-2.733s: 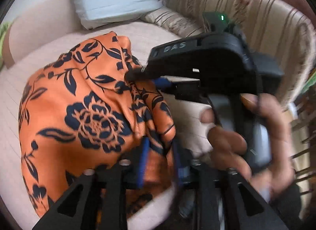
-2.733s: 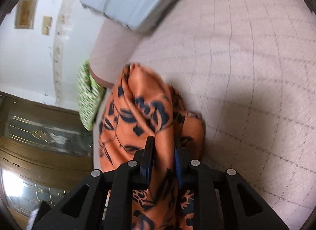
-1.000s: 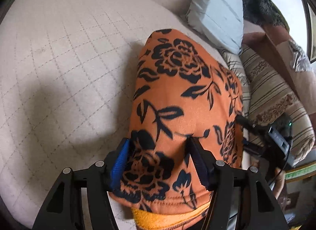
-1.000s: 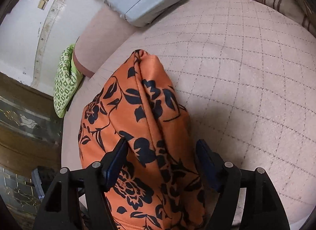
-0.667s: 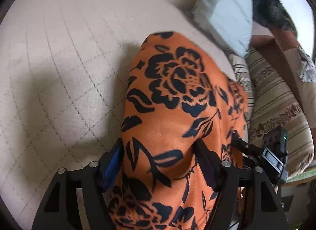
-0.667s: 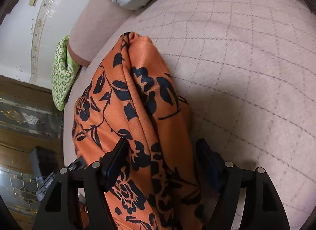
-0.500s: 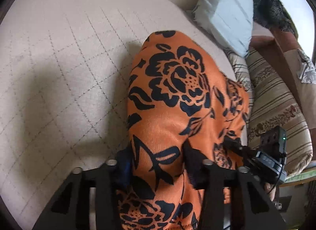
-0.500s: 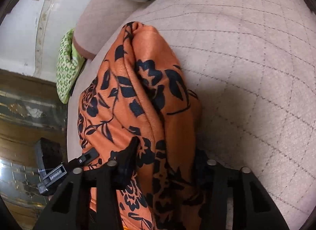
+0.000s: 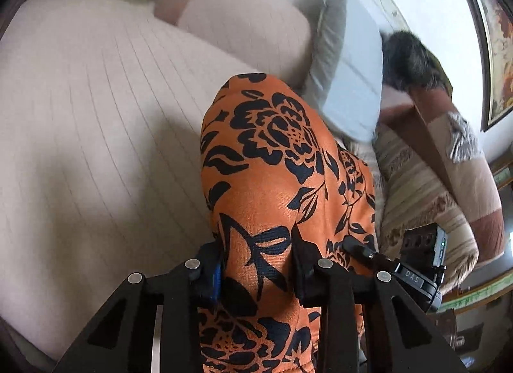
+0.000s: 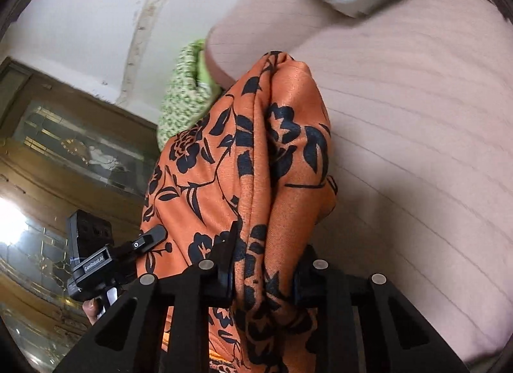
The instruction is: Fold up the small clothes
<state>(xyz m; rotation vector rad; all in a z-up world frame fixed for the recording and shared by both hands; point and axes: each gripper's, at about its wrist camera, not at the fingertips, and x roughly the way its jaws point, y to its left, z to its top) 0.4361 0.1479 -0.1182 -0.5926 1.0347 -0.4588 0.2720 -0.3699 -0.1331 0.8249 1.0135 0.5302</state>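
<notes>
The orange garment (image 9: 282, 180) is a soft knit cloth with a faint sheen and a matt black flower print. The bed cover (image 9: 96, 116) is quilted, dull beige fabric. Both grippers, left (image 9: 256, 270) and right (image 10: 261, 272), are matt black plastic with bright metal screws. The cabinet (image 10: 64, 161) is glossy varnished wood with glass.

A home living room: a quilted beige sofa seat (image 9: 96, 116) with a pale blue cushion (image 9: 352, 84), a striped cushion (image 9: 416, 206), and a wooden glazed door (image 10: 64, 155) at left.
</notes>
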